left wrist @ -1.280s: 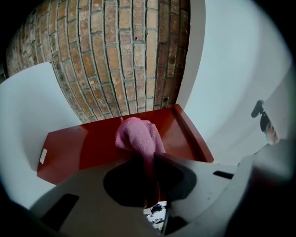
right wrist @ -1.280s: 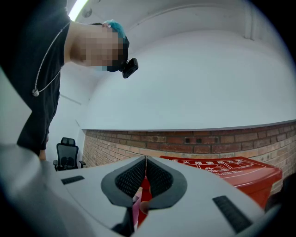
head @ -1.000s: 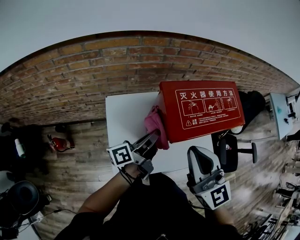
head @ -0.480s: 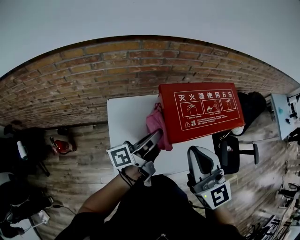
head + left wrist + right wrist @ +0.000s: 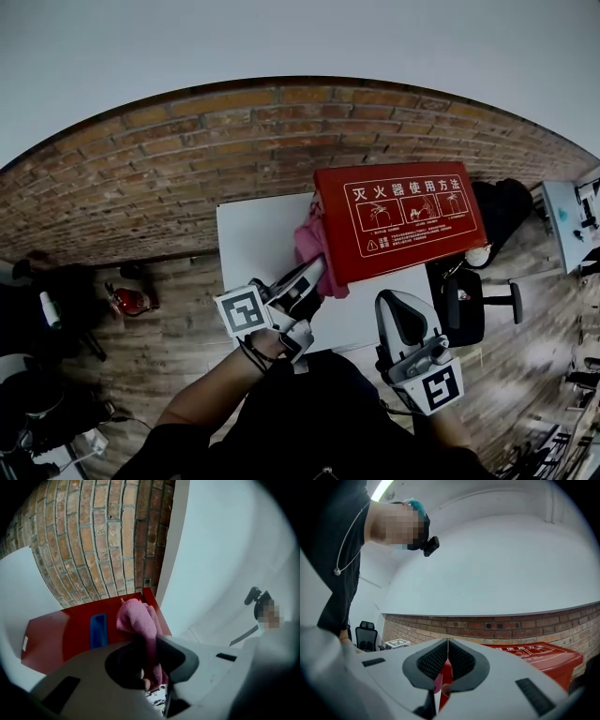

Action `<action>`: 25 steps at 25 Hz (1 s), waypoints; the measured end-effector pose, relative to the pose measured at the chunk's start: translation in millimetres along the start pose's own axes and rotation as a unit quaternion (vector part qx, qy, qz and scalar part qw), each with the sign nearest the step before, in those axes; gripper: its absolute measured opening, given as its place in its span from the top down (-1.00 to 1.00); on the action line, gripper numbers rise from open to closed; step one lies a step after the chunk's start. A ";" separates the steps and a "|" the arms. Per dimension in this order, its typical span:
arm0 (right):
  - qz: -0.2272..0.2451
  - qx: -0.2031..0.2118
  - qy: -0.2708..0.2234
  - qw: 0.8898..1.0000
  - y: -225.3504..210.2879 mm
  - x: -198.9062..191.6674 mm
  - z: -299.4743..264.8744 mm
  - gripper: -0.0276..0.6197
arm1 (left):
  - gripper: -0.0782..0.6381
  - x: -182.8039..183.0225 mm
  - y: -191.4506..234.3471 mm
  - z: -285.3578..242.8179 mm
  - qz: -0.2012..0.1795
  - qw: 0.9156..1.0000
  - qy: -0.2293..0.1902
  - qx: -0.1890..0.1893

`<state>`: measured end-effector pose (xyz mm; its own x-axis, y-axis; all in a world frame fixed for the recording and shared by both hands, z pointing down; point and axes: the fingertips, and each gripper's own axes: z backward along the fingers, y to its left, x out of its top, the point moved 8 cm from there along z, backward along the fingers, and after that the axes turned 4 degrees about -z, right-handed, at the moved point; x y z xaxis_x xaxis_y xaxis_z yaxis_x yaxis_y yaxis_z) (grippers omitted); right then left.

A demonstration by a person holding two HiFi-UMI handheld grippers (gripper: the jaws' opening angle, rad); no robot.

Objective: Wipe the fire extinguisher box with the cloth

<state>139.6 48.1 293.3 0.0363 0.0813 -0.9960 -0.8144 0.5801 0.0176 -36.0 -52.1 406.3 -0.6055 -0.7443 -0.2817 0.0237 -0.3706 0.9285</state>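
A red fire extinguisher box with white printed instructions lies on a white table. A pink cloth is pressed against the box's left end. My left gripper is shut on the cloth; in the left gripper view the pink cloth hangs from between the jaws against the red box, beside its blue recessed handle. My right gripper hovers near the table's front edge, right of the left one, shut with nothing in it. The right gripper view shows the box's top beyond the closed jaws.
A brick wall runs behind the table. A small red extinguisher stands on the wooden floor at the left. A black office chair and a dark bag are at the right of the table.
The view has shifted slightly. The left gripper stays at the box's left end with the cloth, having edged a little to the right. The right gripper has hardly moved.
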 end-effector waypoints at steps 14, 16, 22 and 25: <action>-0.017 -0.031 0.007 0.999 19.4 -7.8 2.5 0.85 | 0.53 16.1 -15.6 35.7 -0.186 0.978 0.042 0.086; -0.022 -0.033 0.011 0.999 22.8 -12.0 2.0 0.85 | 0.53 17.0 -21.9 42.7 -0.230 0.968 0.046 0.094; -0.030 -0.032 -0.002 0.999 33.3 -19.3 -5.1 0.85 | 0.53 15.5 -42.0 62.6 -0.357 0.925 0.053 0.119; -0.034 -0.027 0.014 0.999 34.2 -25.2 -1.9 0.85 | 0.53 8.0 -51.4 70.4 -0.409 0.901 0.051 0.133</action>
<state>109.7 64.3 318.8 0.0773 0.0210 -0.9968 -0.8405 0.5391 -0.0538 -98.1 0.0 373.4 -0.2576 -0.3344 -0.9065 -0.5977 -0.6821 0.4214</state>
